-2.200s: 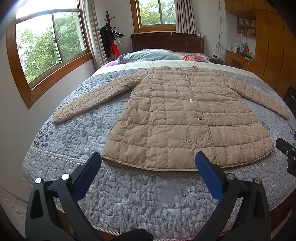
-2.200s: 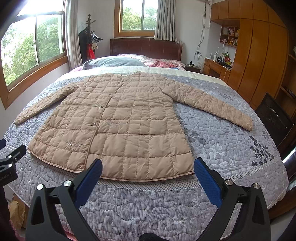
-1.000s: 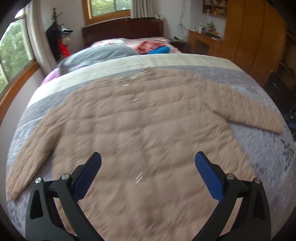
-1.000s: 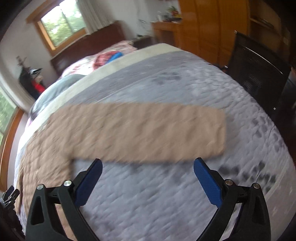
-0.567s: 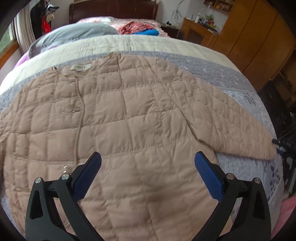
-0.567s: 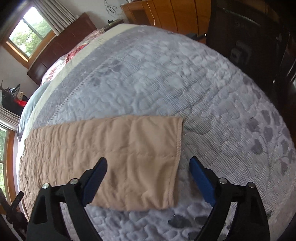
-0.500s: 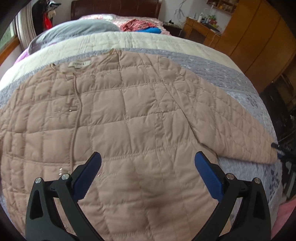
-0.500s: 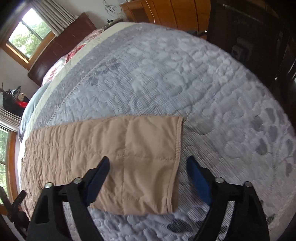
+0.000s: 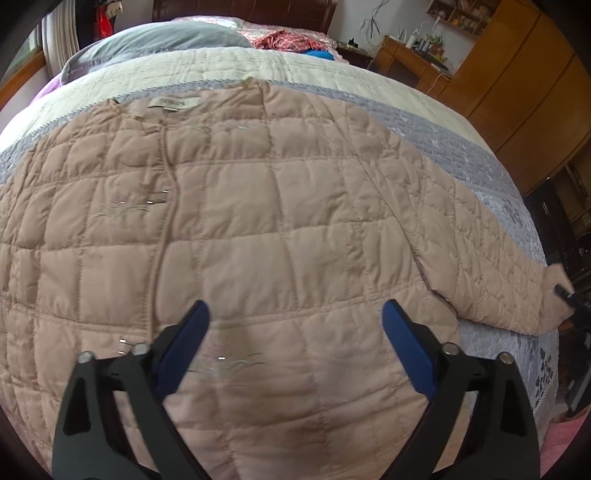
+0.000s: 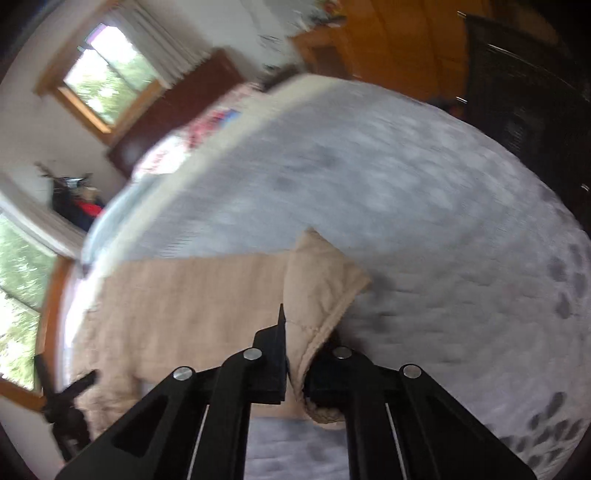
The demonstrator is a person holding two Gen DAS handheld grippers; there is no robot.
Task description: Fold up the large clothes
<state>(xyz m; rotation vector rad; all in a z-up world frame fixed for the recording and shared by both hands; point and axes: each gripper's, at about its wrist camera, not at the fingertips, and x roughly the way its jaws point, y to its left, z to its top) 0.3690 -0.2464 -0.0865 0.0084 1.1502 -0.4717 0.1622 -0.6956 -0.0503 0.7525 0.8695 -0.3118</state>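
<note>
A beige quilted coat (image 9: pixel 258 221) lies front up on the grey quilted bed (image 9: pixel 491 184), collar toward the headboard. My left gripper (image 9: pixel 293 336) is open and hovers over the coat's lower front, touching nothing. The coat's right sleeve (image 9: pixel 498 266) stretches to the bed's right side. My right gripper (image 10: pixel 295 354) is shut on the sleeve cuff (image 10: pixel 321 280), which is lifted and bunched between the jaws. The right gripper's tip also shows at the cuff in the left wrist view (image 9: pixel 565 293).
Pillows and folded clothes (image 9: pixel 288 38) lie by the dark headboard (image 9: pixel 240 7). Wooden wardrobes (image 9: pixel 524 81) and a desk stand on the right. A black chair (image 10: pixel 524 96) is beside the bed. Windows (image 10: pixel 107 74) are on the left wall.
My right gripper has closed on the sleeve cuff and lifted it off the bed; the view is blurred by motion. My left gripper moved a little forward over the coat and stays open.
</note>
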